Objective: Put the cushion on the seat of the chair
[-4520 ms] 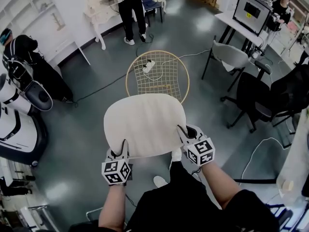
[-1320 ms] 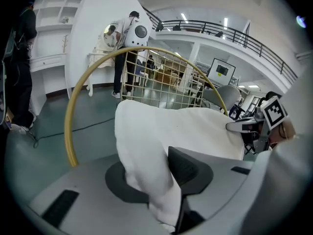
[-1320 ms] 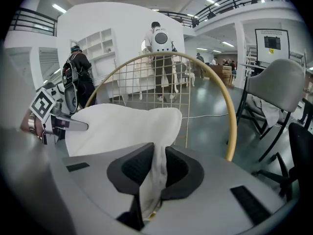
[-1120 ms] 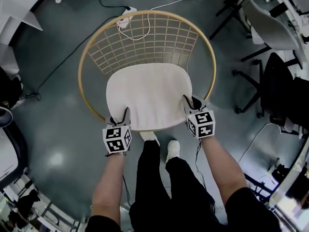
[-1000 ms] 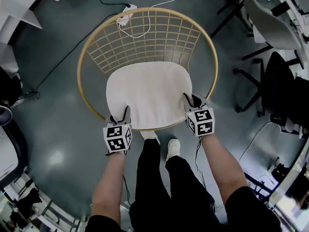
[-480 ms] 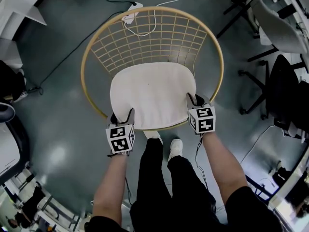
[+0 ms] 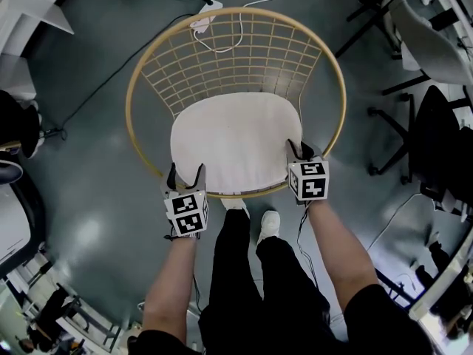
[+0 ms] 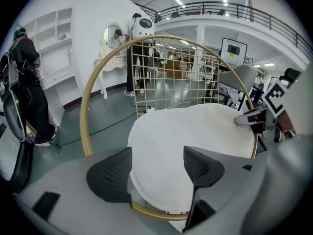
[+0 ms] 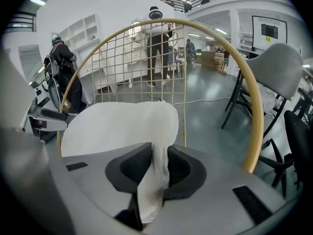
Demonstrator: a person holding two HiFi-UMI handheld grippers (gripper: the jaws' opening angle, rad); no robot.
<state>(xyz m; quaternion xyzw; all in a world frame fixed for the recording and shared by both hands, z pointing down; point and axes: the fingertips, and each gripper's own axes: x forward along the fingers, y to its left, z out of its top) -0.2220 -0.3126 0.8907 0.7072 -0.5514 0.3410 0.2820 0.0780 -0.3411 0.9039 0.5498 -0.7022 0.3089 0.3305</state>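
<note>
A white oval cushion [image 7: 235,140] lies flat on the seat of a round chair with a gold wire frame [image 7: 140,72]. My left gripper [image 7: 185,177] is at the cushion's near left corner. Its jaws are opening wide and neither pad touches the cushion [image 8: 190,131], which lies past the left gripper [image 8: 156,165], above the gold rim [image 8: 88,111]. My right gripper [image 7: 299,152] is at the near right edge. Its jaws are starting to open, but a fold of the cushion [image 9: 117,124] is still pinched inside the right gripper [image 9: 155,168].
A white power strip [image 7: 207,7] and its cables lie on the floor behind the chair. Dark office chairs [image 7: 436,132] stand to the right and white furniture [image 7: 29,13] at the far left. The person's shoes [image 7: 267,224] are just under the seat's front. People [image 8: 24,82] stand farther off.
The cushion was carried to the chair and set down on the seat. Over the last second the left jaws spread and let go of its corner. The right gripper keeps its hold.
</note>
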